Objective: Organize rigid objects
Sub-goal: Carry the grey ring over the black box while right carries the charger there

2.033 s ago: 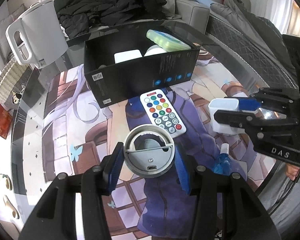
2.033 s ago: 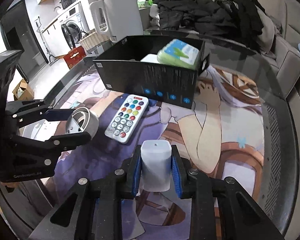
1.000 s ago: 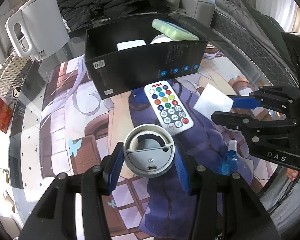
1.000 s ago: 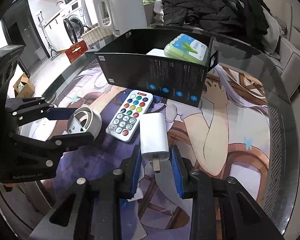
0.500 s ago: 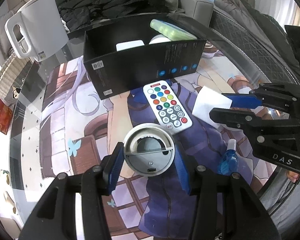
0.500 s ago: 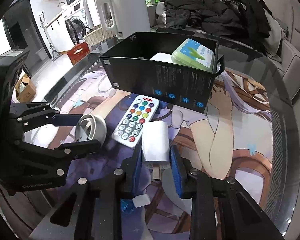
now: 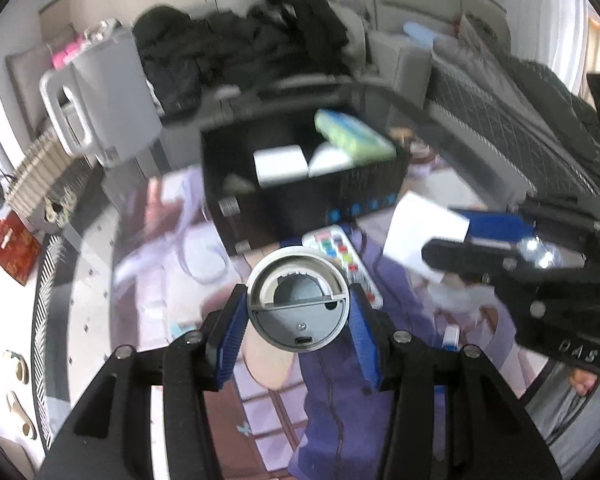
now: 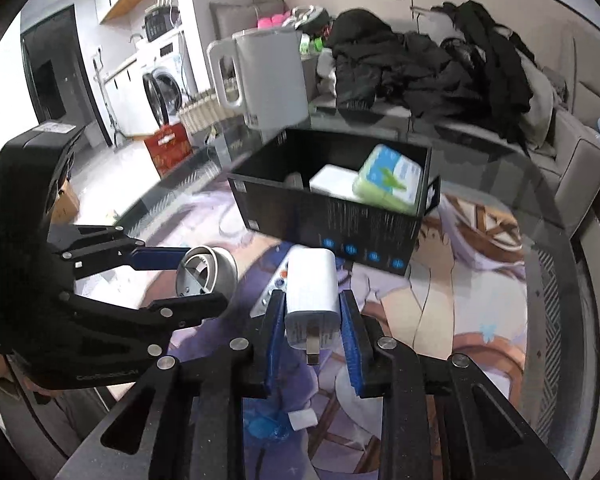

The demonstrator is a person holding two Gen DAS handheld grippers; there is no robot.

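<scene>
Legible writing is scarce: we read only raised letters resembling "DAS" on the body of the right gripper (image 7: 466, 240) in the left wrist view; the moulded text on the left gripper (image 8: 180, 276) in the right wrist view, the blue round icons on the front wall of the black box (image 8: 340, 224) and the print beside them are too blurred to read. We see the left gripper (image 7: 298, 320) held level above the printed mat (image 7: 332, 420), its blue pads clamped on either side of a round grey device (image 7: 297, 304) whose flat face, bearing a small port, is turned toward the camera. We see the right gripper (image 8: 312, 328) also raised above the mat, pads closed on a white plug adapter (image 8: 311, 292) with its metal prong pointing back toward the camera. Both held items hang clear of the table, just short of the box's front wall. Inside the box lie a green and white pack (image 8: 390, 180) tilted against a white block (image 8: 332, 178). A multicoloured remote (image 7: 342, 256) lies on the mat between the box and the grippers, partly hidden. A white kettle (image 8: 268, 76) stands behind the box.
</scene>
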